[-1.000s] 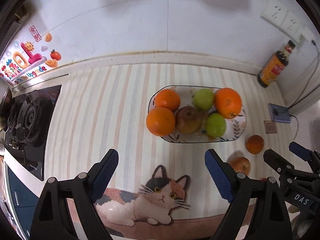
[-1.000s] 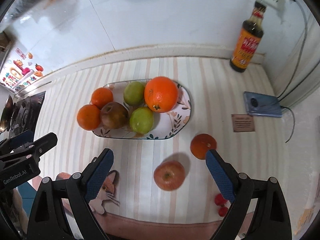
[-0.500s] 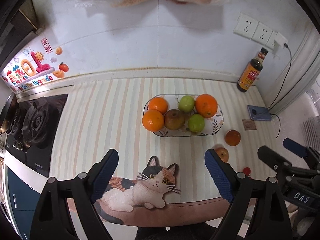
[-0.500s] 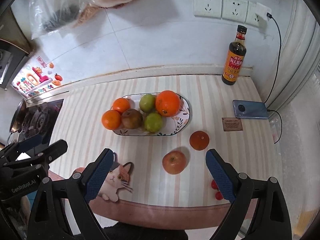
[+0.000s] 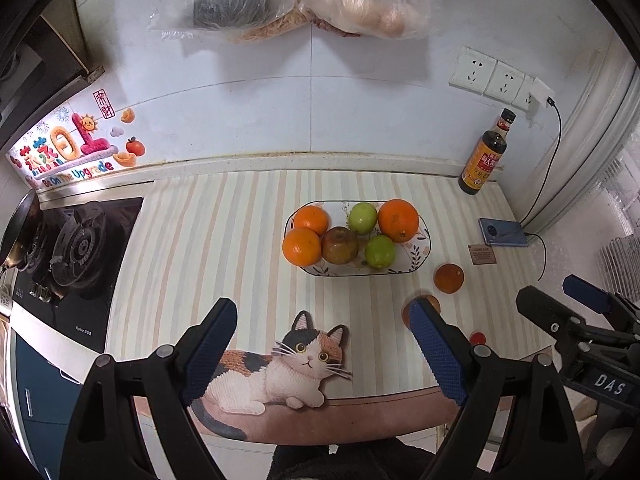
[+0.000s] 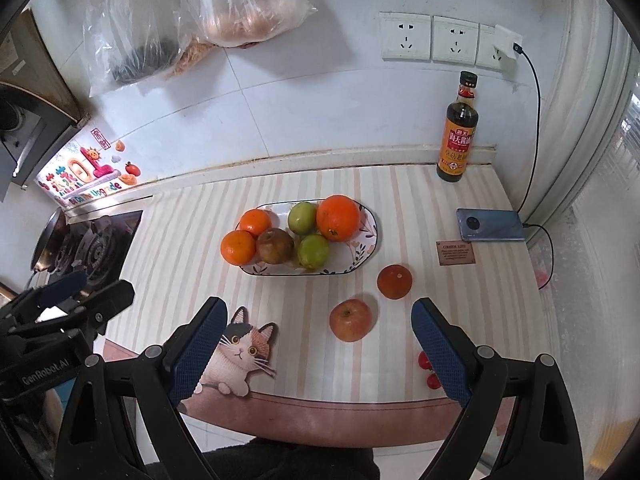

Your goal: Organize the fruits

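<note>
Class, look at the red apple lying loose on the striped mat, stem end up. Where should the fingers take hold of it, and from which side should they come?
Grip the red apple across its widest middle, coming down from above with the open right gripper. Its stem dimple faces up, so the round flanks give both fingers even contact. The mat beside it looks bare, with the persimmon-like fruit standing apart behind it.

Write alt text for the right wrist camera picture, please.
An oval patterned ceramic plate holds three oranges, two green fruits and a brown one on a striped counter mat. A red apple and a dark orange persimmon-like fruit lie loose beyond the open, empty right gripper.
</note>
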